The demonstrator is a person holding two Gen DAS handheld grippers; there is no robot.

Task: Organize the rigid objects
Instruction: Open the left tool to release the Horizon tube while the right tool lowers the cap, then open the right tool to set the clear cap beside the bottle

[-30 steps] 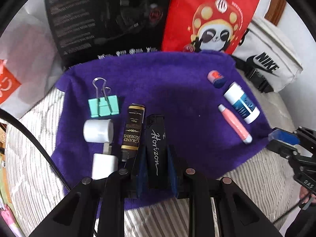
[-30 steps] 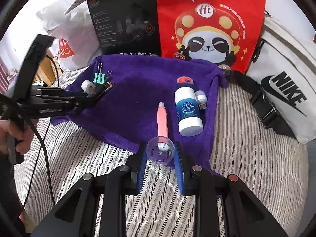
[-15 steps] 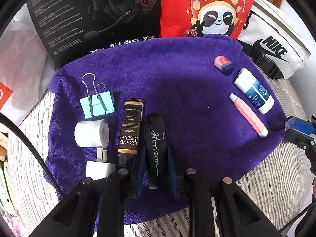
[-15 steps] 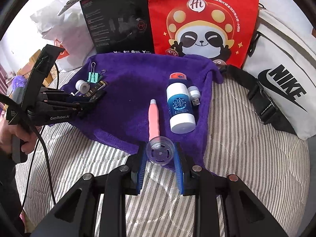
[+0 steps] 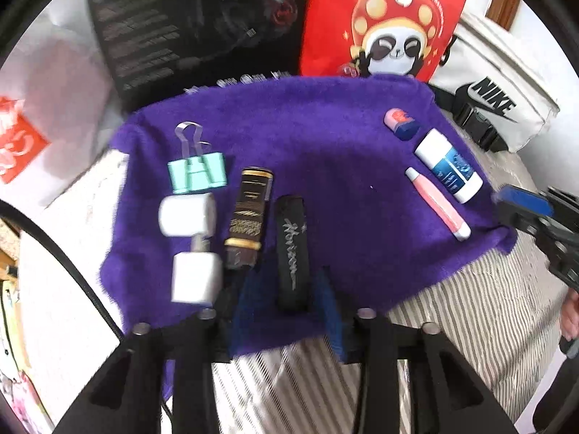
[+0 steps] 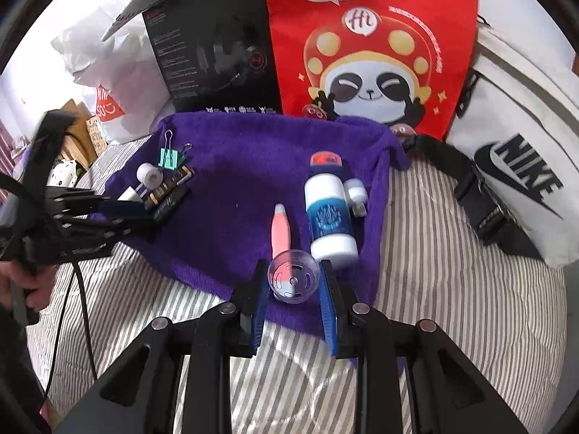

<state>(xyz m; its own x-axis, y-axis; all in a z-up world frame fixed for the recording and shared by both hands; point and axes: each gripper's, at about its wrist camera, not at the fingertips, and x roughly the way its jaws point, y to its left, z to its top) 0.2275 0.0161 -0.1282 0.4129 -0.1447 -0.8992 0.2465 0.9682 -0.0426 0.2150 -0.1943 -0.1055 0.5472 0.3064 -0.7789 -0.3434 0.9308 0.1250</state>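
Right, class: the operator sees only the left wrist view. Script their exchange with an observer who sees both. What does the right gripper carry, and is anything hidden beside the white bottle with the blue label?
Operator: Is the right gripper carrying anything? I see only a blue pad at my edge.
Observer: Yes, it is shut on a clear round plastic cap.
Operator: Anything beside the white bottle with the blue label that I am missing?
Observer: A small white USB stick lies beside it on the purple towel, on the side you cannot see.
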